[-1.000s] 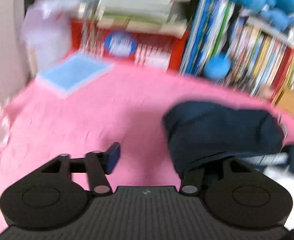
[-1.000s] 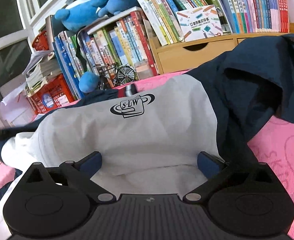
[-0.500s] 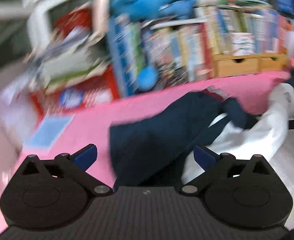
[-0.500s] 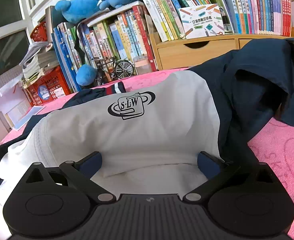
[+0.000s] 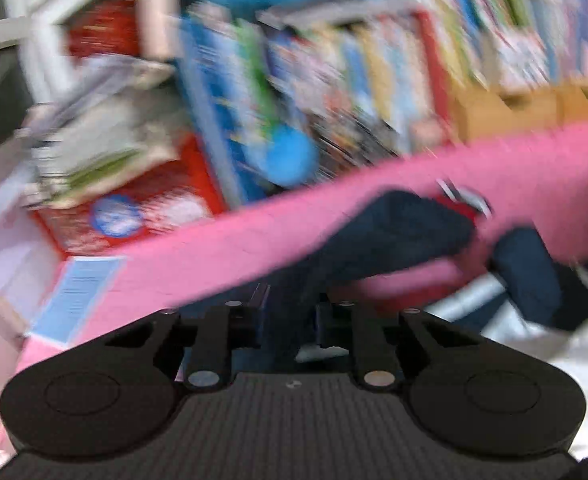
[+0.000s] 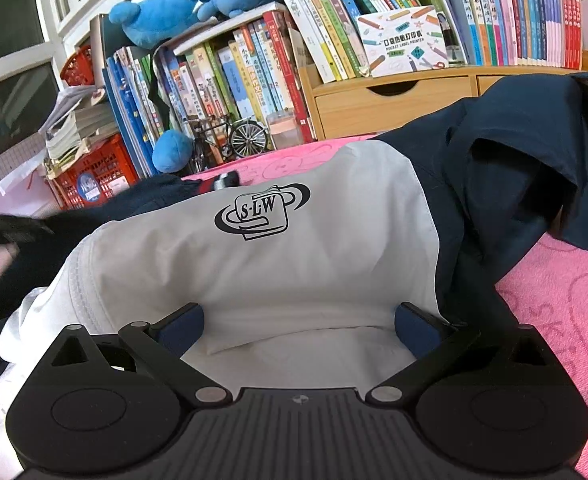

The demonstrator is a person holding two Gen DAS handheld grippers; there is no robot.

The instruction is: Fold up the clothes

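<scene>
The folding looks barely begun: the white-and-navy fabric jacket lies rumpled ahead of the spread right gripper. The left gripper, jaws just closing, pinches its navy sleeve.

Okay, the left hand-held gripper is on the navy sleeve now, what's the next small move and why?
Probably carry the navy sleeve across onto the white panel. The left hand-held gripper has just been closing, dark cloth between its fingers, while the right hand-held gripper sits open over the white cloth.
</scene>
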